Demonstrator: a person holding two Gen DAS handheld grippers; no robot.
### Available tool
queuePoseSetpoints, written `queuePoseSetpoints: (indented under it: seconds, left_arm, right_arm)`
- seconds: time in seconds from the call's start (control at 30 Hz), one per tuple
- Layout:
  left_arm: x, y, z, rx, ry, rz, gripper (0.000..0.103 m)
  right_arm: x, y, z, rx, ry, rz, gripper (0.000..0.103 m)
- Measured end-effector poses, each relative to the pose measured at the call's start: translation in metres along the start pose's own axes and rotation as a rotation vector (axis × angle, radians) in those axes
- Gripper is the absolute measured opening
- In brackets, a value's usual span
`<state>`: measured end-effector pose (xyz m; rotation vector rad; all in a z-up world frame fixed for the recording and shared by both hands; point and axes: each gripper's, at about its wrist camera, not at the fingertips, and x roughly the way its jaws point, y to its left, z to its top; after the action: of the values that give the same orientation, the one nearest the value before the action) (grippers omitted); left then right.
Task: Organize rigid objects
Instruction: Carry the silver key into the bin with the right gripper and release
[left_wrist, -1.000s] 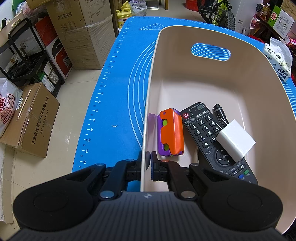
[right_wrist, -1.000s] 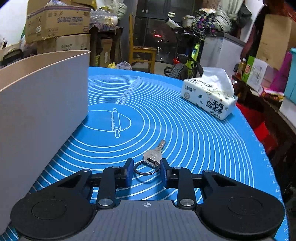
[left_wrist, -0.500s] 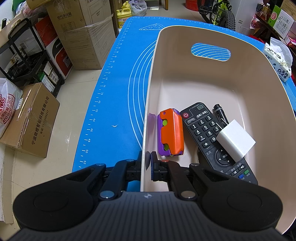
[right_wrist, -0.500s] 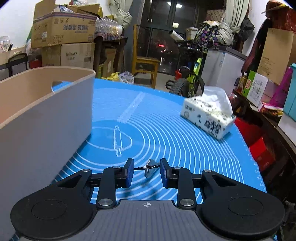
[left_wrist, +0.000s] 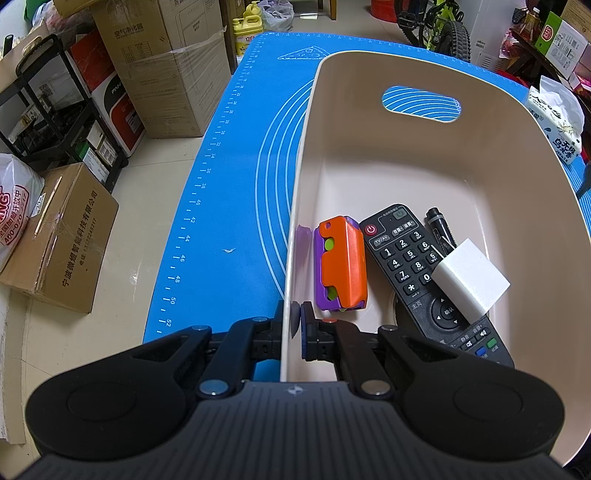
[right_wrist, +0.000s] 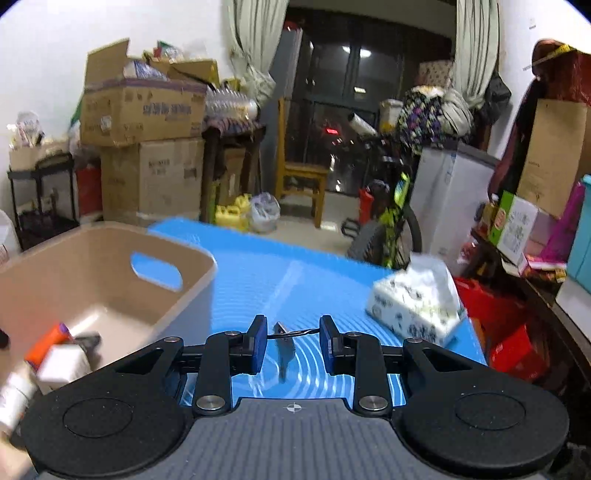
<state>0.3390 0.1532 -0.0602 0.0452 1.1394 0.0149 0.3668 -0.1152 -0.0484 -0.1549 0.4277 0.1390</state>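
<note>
My left gripper (left_wrist: 293, 319) is shut on the near left wall of the beige bin (left_wrist: 306, 155), which stands on the blue mat (left_wrist: 229, 177). Inside the bin lie an orange and purple toy (left_wrist: 341, 262), a black remote (left_wrist: 424, 273), a black marker (left_wrist: 439, 229) and a white block (left_wrist: 471, 282). My right gripper (right_wrist: 293, 336) is shut on the ring of a key ring (right_wrist: 303, 333), edge-on between the pads, with a silver key (right_wrist: 283, 347) hanging below it, high above the mat (right_wrist: 280, 280). The bin (right_wrist: 110, 280) is to its left.
A tissue pack (right_wrist: 413, 306) lies on the mat's right side, and is seen as a tissue pack (left_wrist: 554, 122) beyond the bin in the left wrist view. Cardboard boxes (left_wrist: 162, 66), a black rack (left_wrist: 48, 122), a bicycle (right_wrist: 391, 221) and a wooden chair (right_wrist: 299, 177) surround the table.
My right gripper has risen off the mat with the key ring, which now hangs in the air; its view tilted up over the bin's rim. The left gripper has not moved.
</note>
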Motion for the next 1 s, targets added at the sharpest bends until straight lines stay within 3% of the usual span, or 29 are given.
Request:
queuePoseSetpoints:
  seconds: [0.2,0.43,0.67,1.0]
  left_arm:
    - [0.0,0.0,0.0,-0.001,-0.001,0.004,0.007]
    - [0.0,0.0,0.0,-0.001,-0.001,0.004,0.007]
    - [0.0,0.0,0.0,-0.003,-0.001,0.004,0.007]
    - [0.0,0.0,0.0,-0.002,-0.001,0.005,0.007]
  right_arm:
    - [-0.017,0.018,0.035,-0.019,-0.075,0.093,0.039]
    - [-0.02,0.056,0.057,-0.047,-0.071,0.233,0.039]
    - [-0.006,0.098,0.054,-0.101,0.036,0.316,0.039]
    - [0.02,0.124,0.024,-0.128,0.263,0.317,0.039]
